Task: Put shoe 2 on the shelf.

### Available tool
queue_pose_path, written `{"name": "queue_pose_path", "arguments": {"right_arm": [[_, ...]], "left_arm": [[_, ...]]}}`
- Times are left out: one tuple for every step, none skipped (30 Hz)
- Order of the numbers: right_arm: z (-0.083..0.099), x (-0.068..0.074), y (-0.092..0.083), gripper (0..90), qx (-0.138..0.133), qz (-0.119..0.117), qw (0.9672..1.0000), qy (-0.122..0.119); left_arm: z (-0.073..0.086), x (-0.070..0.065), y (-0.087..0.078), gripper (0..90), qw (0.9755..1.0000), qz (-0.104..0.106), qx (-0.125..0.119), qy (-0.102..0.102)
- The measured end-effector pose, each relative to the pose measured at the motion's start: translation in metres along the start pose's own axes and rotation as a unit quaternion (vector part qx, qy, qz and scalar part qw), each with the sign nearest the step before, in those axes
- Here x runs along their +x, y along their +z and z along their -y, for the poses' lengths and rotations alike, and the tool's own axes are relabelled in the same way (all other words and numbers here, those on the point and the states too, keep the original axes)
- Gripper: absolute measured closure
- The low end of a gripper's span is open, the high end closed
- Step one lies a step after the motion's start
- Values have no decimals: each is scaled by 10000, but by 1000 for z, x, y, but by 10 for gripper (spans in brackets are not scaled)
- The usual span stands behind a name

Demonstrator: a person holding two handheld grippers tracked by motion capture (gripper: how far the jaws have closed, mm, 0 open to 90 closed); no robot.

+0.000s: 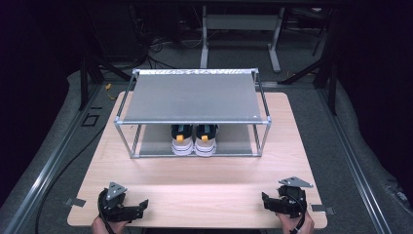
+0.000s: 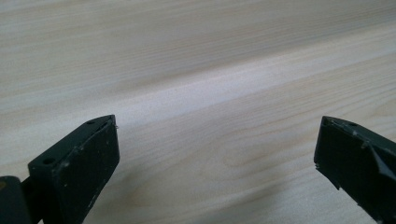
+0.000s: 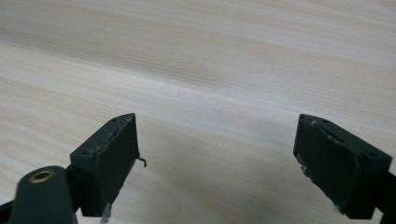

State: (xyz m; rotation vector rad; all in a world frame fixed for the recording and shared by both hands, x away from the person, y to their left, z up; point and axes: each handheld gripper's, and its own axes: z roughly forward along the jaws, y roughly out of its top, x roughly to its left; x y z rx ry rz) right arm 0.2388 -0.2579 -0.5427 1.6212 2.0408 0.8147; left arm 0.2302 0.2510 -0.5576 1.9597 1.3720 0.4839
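Note:
A pair of white sneakers [image 1: 194, 140] with dark tongues and orange tabs stands side by side on the lower shelf of a metal rack [image 1: 146, 100], heels toward me. My left gripper [image 1: 142, 205] rests at the table's near left corner, jaws pointing right. In the left gripper view it [image 2: 217, 123] is open over bare wood, with nothing between the jaws. My right gripper [image 1: 265, 201] lies at the near right corner, jaws pointing left. The right gripper view shows it [image 3: 217, 119] open, also with nothing between the jaws.
The light wooden table [image 1: 204, 180] carries the two-tier rack at its far half, with a grey top shelf. Both hands come in at the bottom edge. Dark floor, cables and metal frame legs [image 1: 204, 39] lie beyond the table.

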Motion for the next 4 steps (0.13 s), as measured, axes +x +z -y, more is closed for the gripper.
{"name": "queue_pose_path", "arguments": {"right_arm": [[2, -1, 1, 109, -29, 17, 10000, 29], [4, -2, 1, 92, -60, 29, 10000, 55], [5, -4, 2, 86, -50, 28, 9999, 85], [5, -4, 2, 86, -50, 28, 9999, 85]], "left_arm": [[0, 0, -1, 2, 10000, -21, -23, 0], [0, 0, -1, 1, 10000, -31, -47, -1], [0, 0, -1, 1, 10000, -41, -47, 5], [0, 0, -1, 1, 10000, -41, -47, 5]]}}
